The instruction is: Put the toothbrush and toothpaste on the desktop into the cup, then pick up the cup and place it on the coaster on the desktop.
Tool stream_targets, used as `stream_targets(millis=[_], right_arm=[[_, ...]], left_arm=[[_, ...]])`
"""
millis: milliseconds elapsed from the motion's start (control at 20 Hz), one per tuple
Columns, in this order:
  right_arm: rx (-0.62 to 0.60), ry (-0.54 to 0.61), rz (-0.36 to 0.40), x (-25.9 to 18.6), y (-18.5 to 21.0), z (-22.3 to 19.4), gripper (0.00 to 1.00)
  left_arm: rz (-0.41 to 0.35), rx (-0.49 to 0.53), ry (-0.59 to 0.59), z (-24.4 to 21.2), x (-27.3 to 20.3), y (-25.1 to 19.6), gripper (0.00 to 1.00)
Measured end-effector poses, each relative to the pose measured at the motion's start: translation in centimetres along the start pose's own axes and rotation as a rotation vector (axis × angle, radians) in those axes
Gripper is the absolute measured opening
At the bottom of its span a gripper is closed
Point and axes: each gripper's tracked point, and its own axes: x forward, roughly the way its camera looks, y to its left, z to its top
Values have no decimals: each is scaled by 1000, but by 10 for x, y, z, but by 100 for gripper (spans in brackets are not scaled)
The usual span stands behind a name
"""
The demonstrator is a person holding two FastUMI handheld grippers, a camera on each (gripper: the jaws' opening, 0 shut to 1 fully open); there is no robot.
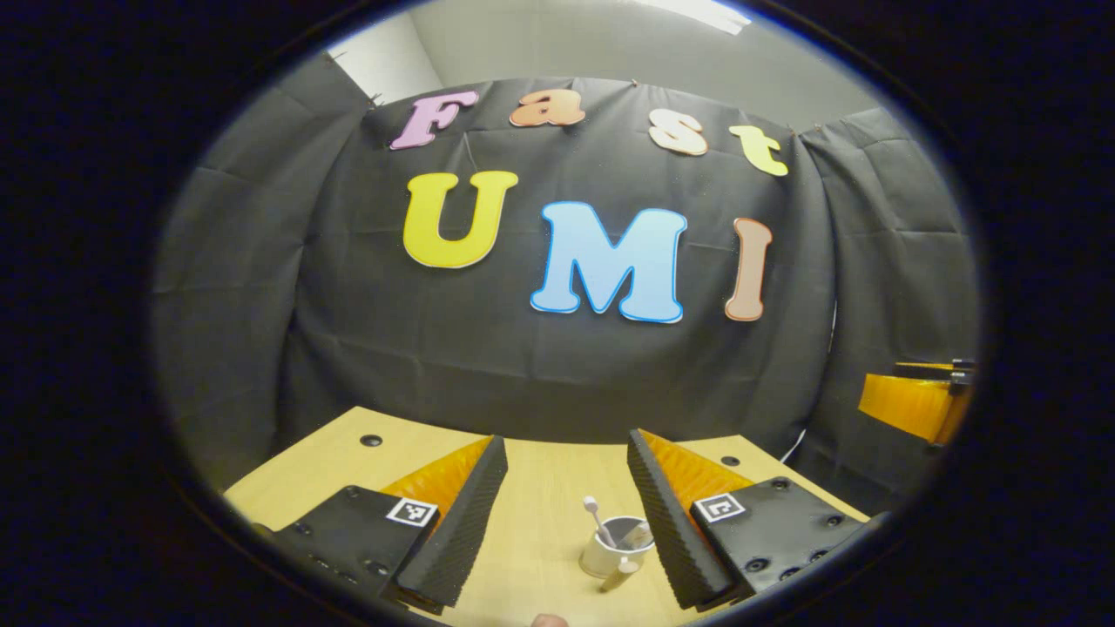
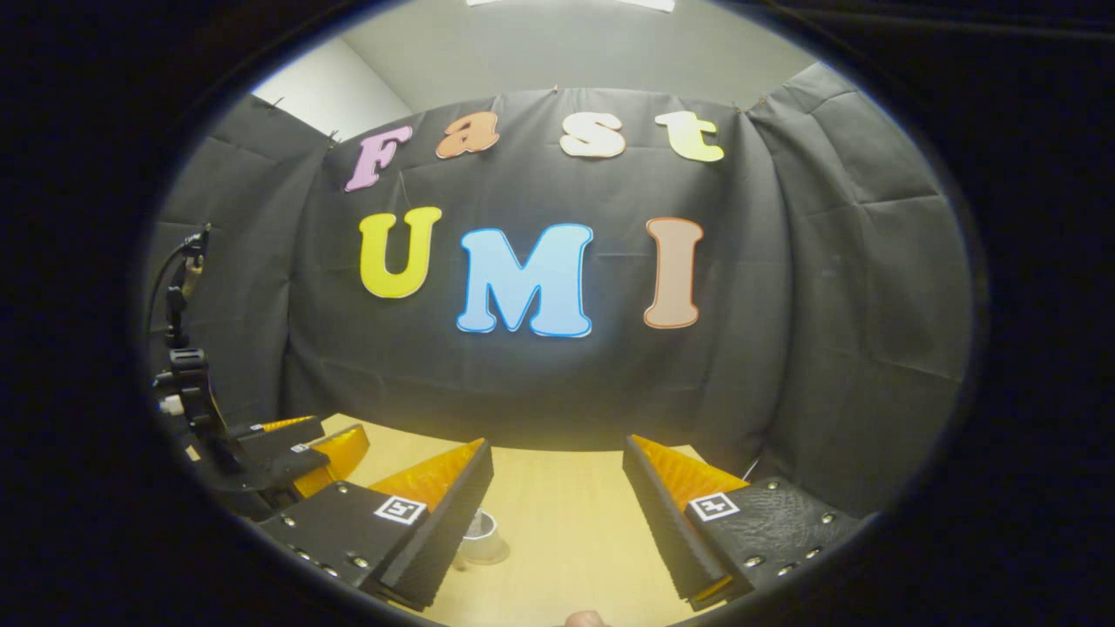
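Nearby — toothbrush (image 1: pixel 598 519) upright in cup (image 1: pixel 610 550), desktop (image 1: pixel 540 522) around.

Left gripper (image 1: pixel 566 488): fingers spread wide apart, nothing between them, held above the desktop and pointed forward and slightly down. Right gripper (image 2: pixel 557 488): fingers likewise spread wide, gripping nothing, raised at a similar forward tilt. In the right gripper view, the left gripper appears at the left edge, well apart.

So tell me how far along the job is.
Done: the toothbrush and what looks like the toothpaste stand in the cup. In hand: nothing; both grippers hang open above the desk. Left: moving the cup to the coaster, which I can't make out.
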Motion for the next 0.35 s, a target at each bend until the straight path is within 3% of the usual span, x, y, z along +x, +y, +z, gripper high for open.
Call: stream_targets(millis=[350], right_arm=[[-29, -32, 62, -8, -30, 5, 93]], left_arm=[[45, 17, -73, 12, -7, -4, 98]])
